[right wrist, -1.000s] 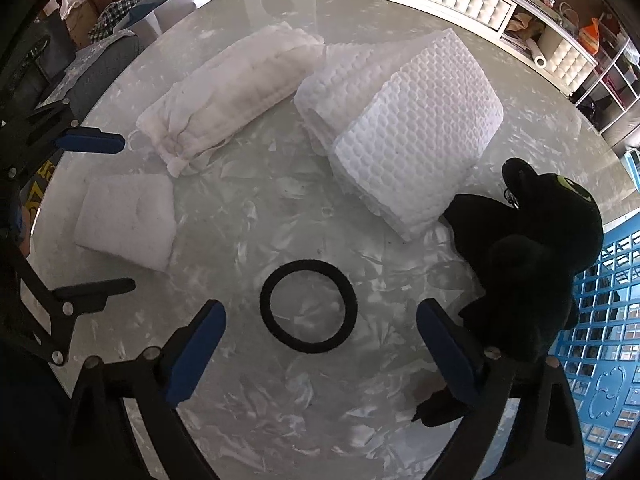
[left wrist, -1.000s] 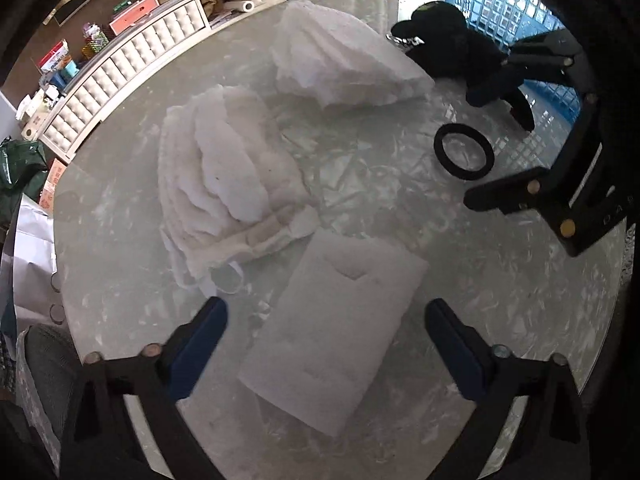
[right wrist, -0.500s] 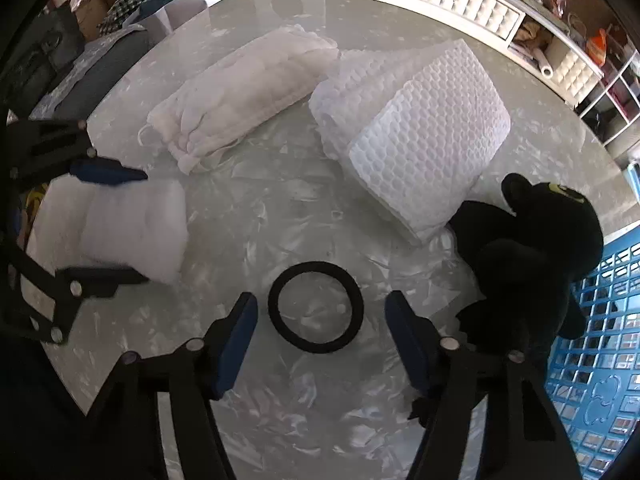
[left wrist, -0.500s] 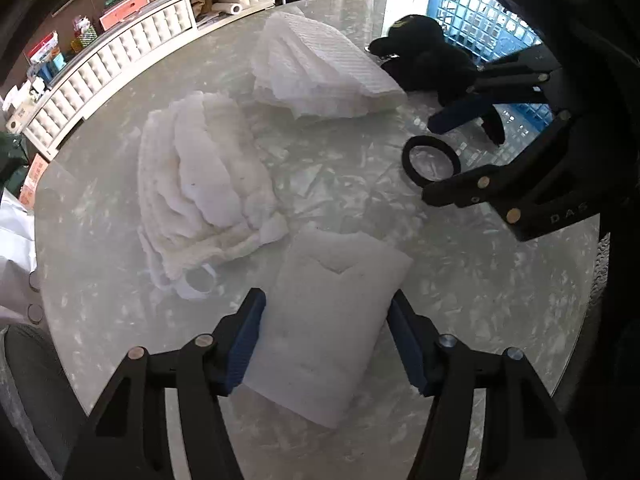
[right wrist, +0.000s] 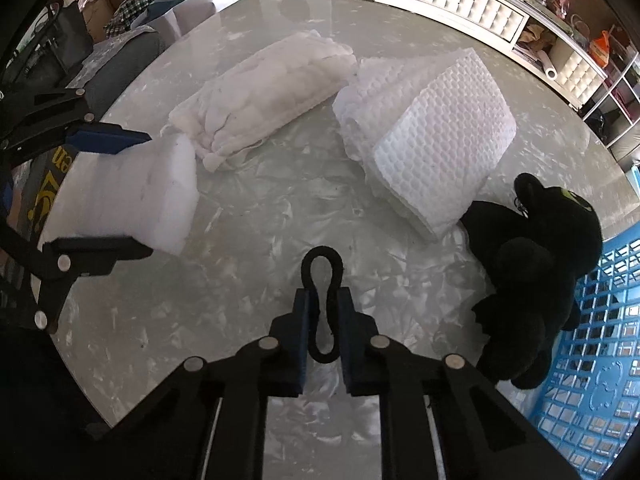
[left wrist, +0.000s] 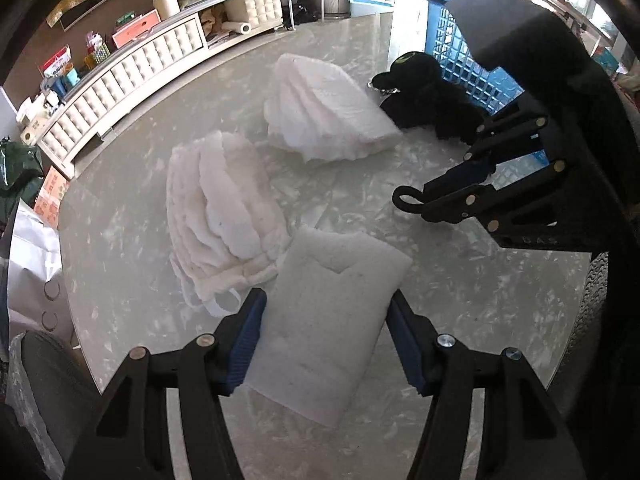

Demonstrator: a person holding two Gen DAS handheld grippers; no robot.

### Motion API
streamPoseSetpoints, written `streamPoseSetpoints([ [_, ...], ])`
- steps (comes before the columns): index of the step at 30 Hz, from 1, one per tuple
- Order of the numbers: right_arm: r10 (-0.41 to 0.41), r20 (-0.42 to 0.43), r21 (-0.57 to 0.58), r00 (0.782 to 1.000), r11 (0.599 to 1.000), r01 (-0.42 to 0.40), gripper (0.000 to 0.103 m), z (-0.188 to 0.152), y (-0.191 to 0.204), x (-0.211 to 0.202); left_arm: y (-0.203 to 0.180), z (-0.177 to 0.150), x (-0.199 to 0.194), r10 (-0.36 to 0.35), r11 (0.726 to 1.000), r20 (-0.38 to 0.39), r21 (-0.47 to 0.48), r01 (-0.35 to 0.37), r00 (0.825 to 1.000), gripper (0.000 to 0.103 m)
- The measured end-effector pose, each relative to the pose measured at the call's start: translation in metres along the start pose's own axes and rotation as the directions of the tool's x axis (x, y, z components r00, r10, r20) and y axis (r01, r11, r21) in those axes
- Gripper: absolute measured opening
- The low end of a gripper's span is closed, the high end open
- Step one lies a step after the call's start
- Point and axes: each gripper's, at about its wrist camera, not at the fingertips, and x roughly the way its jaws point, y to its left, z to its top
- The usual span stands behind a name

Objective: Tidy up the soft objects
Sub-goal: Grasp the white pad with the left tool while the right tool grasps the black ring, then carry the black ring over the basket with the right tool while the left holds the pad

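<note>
Marble table (left wrist: 500, 312), left gripper (left wrist: 324, 336) clamped on white foam pad (left wrist: 328, 312), right gripper (right wrist: 323, 320) just closed, squeezing black hair tie (right wrist: 322, 264)

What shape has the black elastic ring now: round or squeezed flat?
Squeezed flat. The right tool is shut on the black ring, pinching it into a narrow loop.

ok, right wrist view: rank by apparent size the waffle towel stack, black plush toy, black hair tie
1. Waffle towel stack
2. Black plush toy, close to the towels; its edge position makes that order unsure
3. Black hair tie, clearly smallest
</note>
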Motion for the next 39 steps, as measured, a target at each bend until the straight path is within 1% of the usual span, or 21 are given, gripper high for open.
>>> streamPoseSetpoints([
  [2,-0.011,0.012,-0.001,1.0,1.0,0.011,0.012,-0.002,0.001,-0.008,-0.003,0.003,-0.003,0.004,1.0,0.001,0.004,-0.004,1.0,0.059],
  [5,-0.031,0.023,-0.001,0.999,1.0,0.031,0.012,-0.008,0.003,-0.019,-0.007,0.006,-0.002,0.043,0.999,-0.013,-0.002,-0.043,0.999,0.059],
  [7,-0.033,0.03,0.008,0.999,0.999,0.032,0.012,-0.012,0.001,-0.027,-0.01,0.009,-0.003,0.034,0.999,-0.008,0.002,-0.034,0.999,0.059],
  [8,-0.021,0.035,0.021,0.999,1.0,0.02,0.012,-0.012,-0.005,-0.032,-0.01,0.01,-0.005,0.03,1.0,-0.005,-0.003,-0.03,1.0,0.059],
  [10,-0.004,0.047,0.041,0.999,0.999,0.002,0.012,-0.017,-0.008,-0.045,-0.01,0.016,-0.008,0.027,0.999,0.001,-0.031,-0.027,1.0,0.059],
  [12,-0.018,0.066,0.04,0.998,0.999,0.016,0.012,-0.022,-0.01,-0.06,-0.014,0.022,-0.01,0.027,0.999,0.0,-0.044,-0.027,1.0,0.059],
  [15,-0.03,0.09,0.043,0.995,0.999,0.026,0.012,-0.029,-0.016,-0.082,-0.024,0.032,-0.013,0.046,0.999,0.003,-0.022,-0.046,0.999,0.059],
  [21,-0.068,0.135,0.037,0.989,0.997,0.063,0.012,-0.038,-0.027,-0.124,-0.049,0.057,-0.025,0.057,0.998,0.036,0.023,-0.058,0.998,0.059],
  [26,-0.101,0.173,0.051,0.98,0.994,0.093,0.012,-0.049,-0.046,-0.156,-0.061,0.077,-0.038,0.041,0.999,0.083,0.017,-0.043,0.996,0.059],
  [29,-0.125,0.193,0.077,0.973,0.991,0.112,0.012,-0.053,-0.062,-0.172,-0.071,0.088,-0.043,0.044,0.999,0.098,0.024,-0.047,0.994,0.059],
  [32,-0.152,0.206,0.12,0.967,0.984,0.129,0.012,-0.061,-0.082,-0.185,-0.078,0.101,-0.049,0.024,0.999,0.128,0.02,-0.027,0.991,0.059],
  [35,-0.174,0.21,0.166,0.962,0.976,0.141,0.012,-0.068,-0.097,-0.191,-0.082,0.108,-0.048,0.024,0.999,0.131,0.02,-0.026,0.991,0.059],
  [39,-0.2,0.198,0.227,0.959,0.962,0.154,0.012,-0.076,-0.127,-0.19,-0.084,0.112,-0.043,0.026,0.999,0.119,0.017,-0.029,0.993,0.059],
])
